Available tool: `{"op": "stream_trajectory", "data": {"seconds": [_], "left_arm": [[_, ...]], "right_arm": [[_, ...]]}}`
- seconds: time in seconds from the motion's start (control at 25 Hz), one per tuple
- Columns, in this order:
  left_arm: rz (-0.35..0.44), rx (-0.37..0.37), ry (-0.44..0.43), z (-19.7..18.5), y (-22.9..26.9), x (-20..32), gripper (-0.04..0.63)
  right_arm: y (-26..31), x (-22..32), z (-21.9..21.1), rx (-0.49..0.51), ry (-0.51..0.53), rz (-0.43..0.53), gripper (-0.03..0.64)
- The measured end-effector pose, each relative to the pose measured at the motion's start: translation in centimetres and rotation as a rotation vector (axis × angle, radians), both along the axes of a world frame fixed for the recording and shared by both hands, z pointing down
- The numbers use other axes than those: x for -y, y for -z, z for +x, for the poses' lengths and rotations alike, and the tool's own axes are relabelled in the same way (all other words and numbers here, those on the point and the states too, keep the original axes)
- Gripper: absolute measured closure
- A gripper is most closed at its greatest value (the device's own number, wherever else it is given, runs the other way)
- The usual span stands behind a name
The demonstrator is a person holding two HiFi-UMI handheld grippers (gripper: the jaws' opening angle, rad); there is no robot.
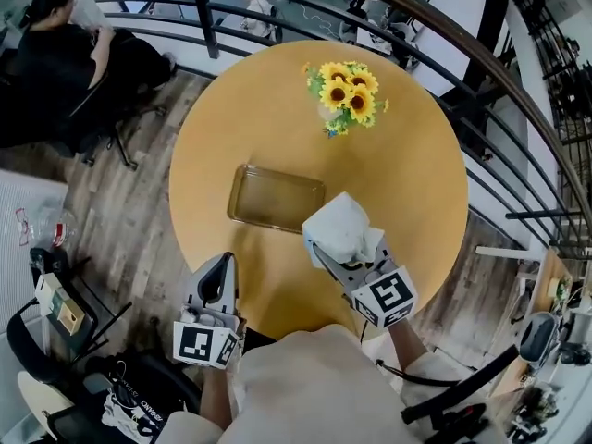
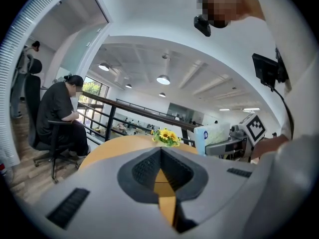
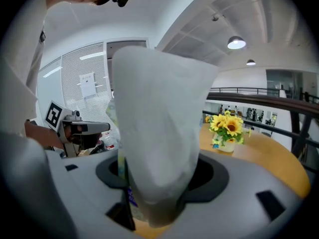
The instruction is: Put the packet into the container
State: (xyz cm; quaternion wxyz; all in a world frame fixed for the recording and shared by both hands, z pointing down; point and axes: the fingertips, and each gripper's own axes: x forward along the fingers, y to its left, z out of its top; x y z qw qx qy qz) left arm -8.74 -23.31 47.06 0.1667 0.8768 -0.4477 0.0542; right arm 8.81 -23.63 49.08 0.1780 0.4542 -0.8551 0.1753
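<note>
A white, soft packet (image 1: 338, 227) is clamped in my right gripper (image 1: 327, 248), above the round wooden table (image 1: 407, 174). It hangs just right of the container, a shallow amber rectangular tray (image 1: 276, 198) lying empty near the table's middle. In the right gripper view the packet (image 3: 154, 123) stands tall between the jaws and hides most of what is ahead. My left gripper (image 1: 219, 271) is over the table's near edge, below the tray, its tips together with nothing between them (image 2: 160, 151). The left gripper view also shows the packet (image 2: 214, 136) to the right.
A vase of sunflowers (image 1: 347, 91) stands on the table's far side. A dark metal railing (image 1: 435, 35) curves round behind the table. A person sits on an office chair (image 1: 65, 72) at the upper left. Chairs and bags (image 1: 65, 359) crowd the floor at the lower left.
</note>
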Motion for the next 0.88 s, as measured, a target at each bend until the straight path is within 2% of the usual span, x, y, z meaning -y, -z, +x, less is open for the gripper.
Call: {"op": "stream_trajectory", "data": {"seconds": [0.2, 0.44, 0.68, 0.88], "left_arm": [[-0.004, 0.011, 0.036, -0.5, -0.5, 0.4, 0.591], [-0.02, 0.023, 0.092, -2.0, -0.9, -0.4, 0.591], [-0.029, 0.024, 0.16, -4.4, -1.3, -1.2, 0.591], [-0.027, 0.02, 0.181, -5.0, -1.3, -1.6, 0.591]], "right_arm": [[-0.1, 2.3, -1.4, -0.052, 0.119, 0.018, 0.336], [-1.9, 4.7, -3.6, -0.174, 0.305, 0.016, 0.336], [-5.8, 6.5, -5.9, -0.272, 0.481, -0.103, 0.336], [-9.0, 7.1, -7.1, -0.453, 0.627, -0.158, 0.336]]}}
